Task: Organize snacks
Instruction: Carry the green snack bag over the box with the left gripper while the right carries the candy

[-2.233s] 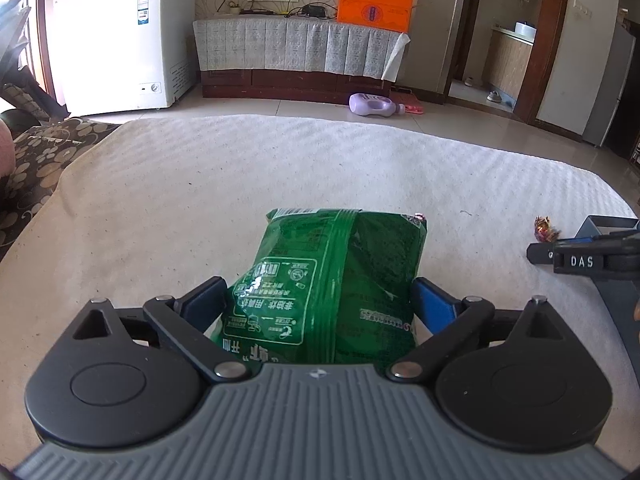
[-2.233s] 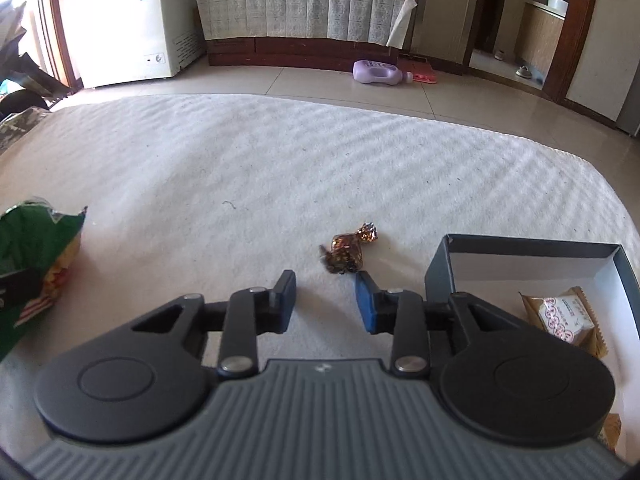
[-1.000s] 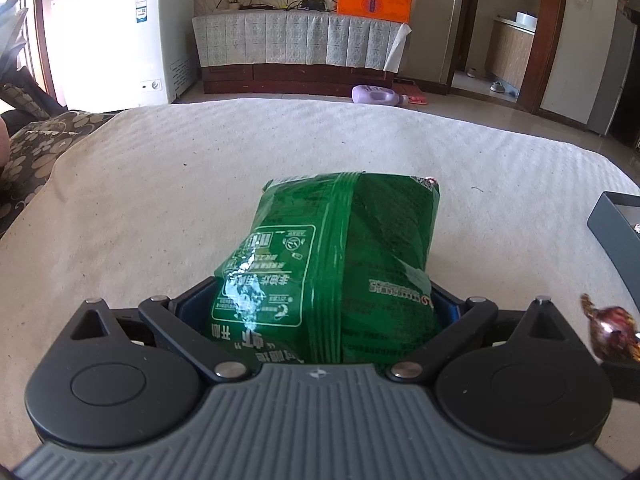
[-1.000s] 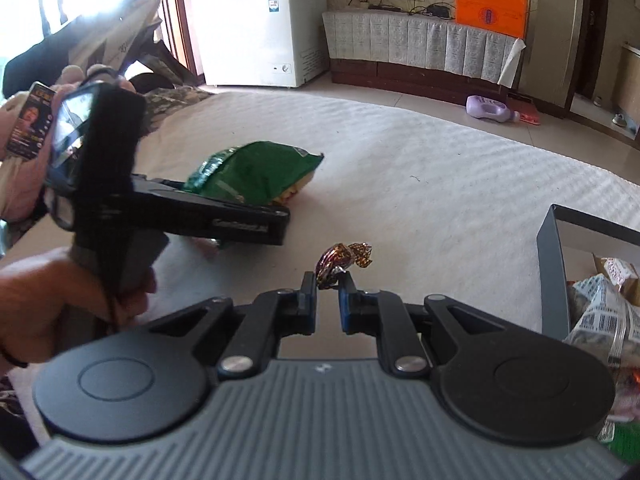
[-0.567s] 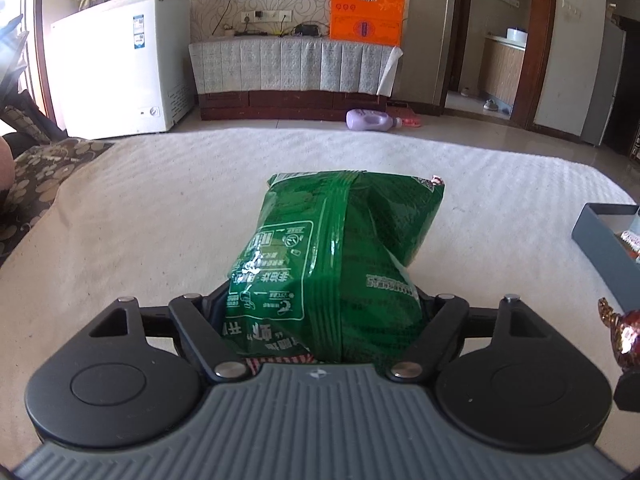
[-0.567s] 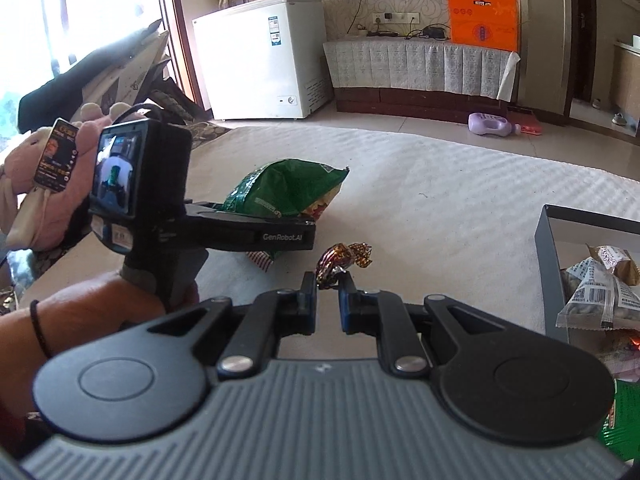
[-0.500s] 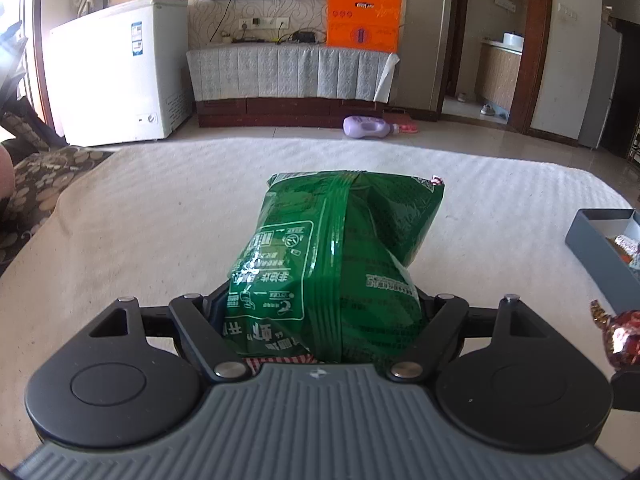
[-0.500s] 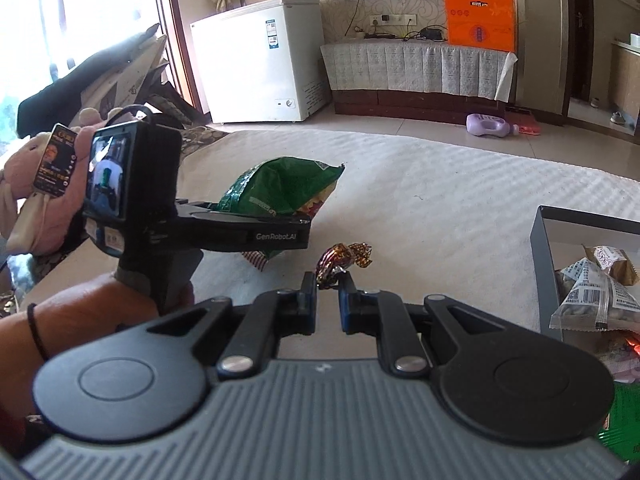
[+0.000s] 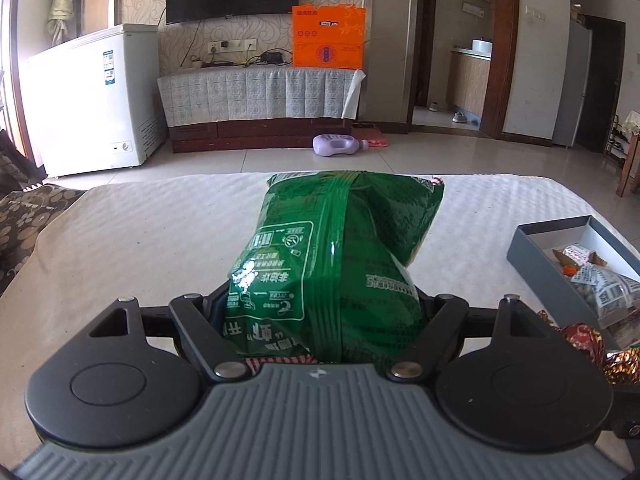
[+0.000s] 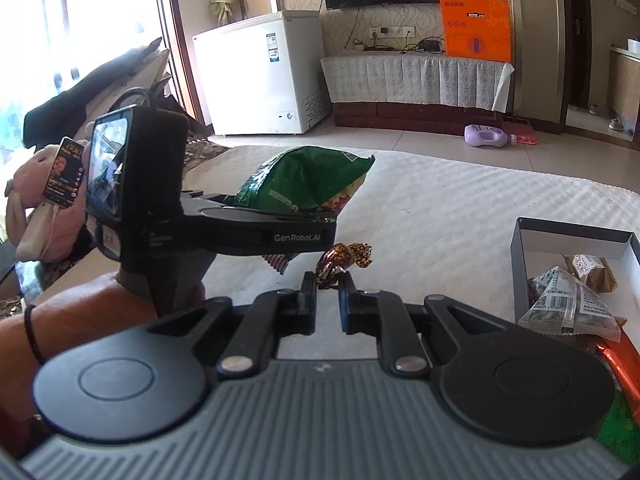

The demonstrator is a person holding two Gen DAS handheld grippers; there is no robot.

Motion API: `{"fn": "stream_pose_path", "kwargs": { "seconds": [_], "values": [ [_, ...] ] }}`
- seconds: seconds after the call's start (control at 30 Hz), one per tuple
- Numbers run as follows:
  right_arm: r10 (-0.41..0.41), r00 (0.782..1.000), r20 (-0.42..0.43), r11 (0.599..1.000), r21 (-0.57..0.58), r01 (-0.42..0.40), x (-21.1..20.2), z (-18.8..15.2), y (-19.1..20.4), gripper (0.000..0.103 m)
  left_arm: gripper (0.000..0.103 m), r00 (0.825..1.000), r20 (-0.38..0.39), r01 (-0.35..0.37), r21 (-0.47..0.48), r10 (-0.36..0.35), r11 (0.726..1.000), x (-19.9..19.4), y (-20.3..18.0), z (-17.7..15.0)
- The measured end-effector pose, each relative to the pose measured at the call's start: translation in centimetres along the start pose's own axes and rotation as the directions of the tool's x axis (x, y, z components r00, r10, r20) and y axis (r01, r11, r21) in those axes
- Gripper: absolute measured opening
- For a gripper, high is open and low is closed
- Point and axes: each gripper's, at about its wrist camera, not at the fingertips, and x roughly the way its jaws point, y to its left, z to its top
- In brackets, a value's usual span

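My left gripper [image 9: 324,304] is shut on a green snack bag [image 9: 340,248], which bulges between the jaws and hides the fingertips. The right wrist view shows the same bag [image 10: 304,180] held above the white tablecloth [image 10: 440,200], with a person's hand [image 10: 80,320] on the left gripper's handle. My right gripper [image 10: 327,284] is shut on a brown-and-gold wrapped candy [image 10: 340,258], also held off the cloth. That candy [image 9: 584,344] shows at the right edge of the left wrist view. A dark grey box [image 10: 518,264] holding several packaged snacks stands to the right.
The box [image 9: 532,248] sits near the table's right edge. A patterned sofa [image 9: 20,216] borders the table on the left, with a pink plush toy [image 10: 36,200]. Beyond the far edge are a white freezer [image 9: 96,100] and a purple bottle [image 9: 338,146] on the floor.
The left jaws have closed in on the green bag and lifted it. Both grippers have risen and tilted up, so more of the room and the box's contents show.
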Motion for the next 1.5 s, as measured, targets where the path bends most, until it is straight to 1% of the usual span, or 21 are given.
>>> {"fn": "stream_pose_path", "kwargs": {
  "seconds": [0.23, 0.57, 1.03, 1.2, 1.5],
  "values": [
    [-0.010, 1.000, 0.017, 1.000, 0.006, 0.010, -1.5, 0.0, -1.0, 0.013, 0.082, 1.000, -0.004, 0.019, 0.017, -0.019, 1.000, -0.1, -2.3, 0.3],
    [-0.032, 0.998, 0.048, 0.999, 0.039, 0.030, -4.2, -0.1, -3.2, 0.013, 0.082, 0.997, 0.016, 0.080, 0.048, -0.081, 0.996, -0.3, -6.6, 1.4],
    [-0.074, 0.995, 0.071, 0.996, 0.061, 0.070, -7.2, -0.6, -6.4, 0.013, 0.082, 0.991, 0.010, 0.133, 0.049, -0.134, 0.990, 0.3, -11.9, 2.1],
    [-0.099, 0.992, 0.074, 0.993, 0.078, 0.093, -8.3, -0.8, -7.7, 0.013, 0.082, 0.987, 0.007, 0.162, 0.058, -0.162, 0.985, 0.5, -13.7, 2.3],
    [-0.148, 0.987, 0.068, 0.984, 0.107, 0.141, -9.7, -1.7, -10.1, 0.013, 0.082, 0.972, -0.001, 0.235, 0.063, -0.235, 0.970, 1.1, -18.2, 2.2]
  ]
}}
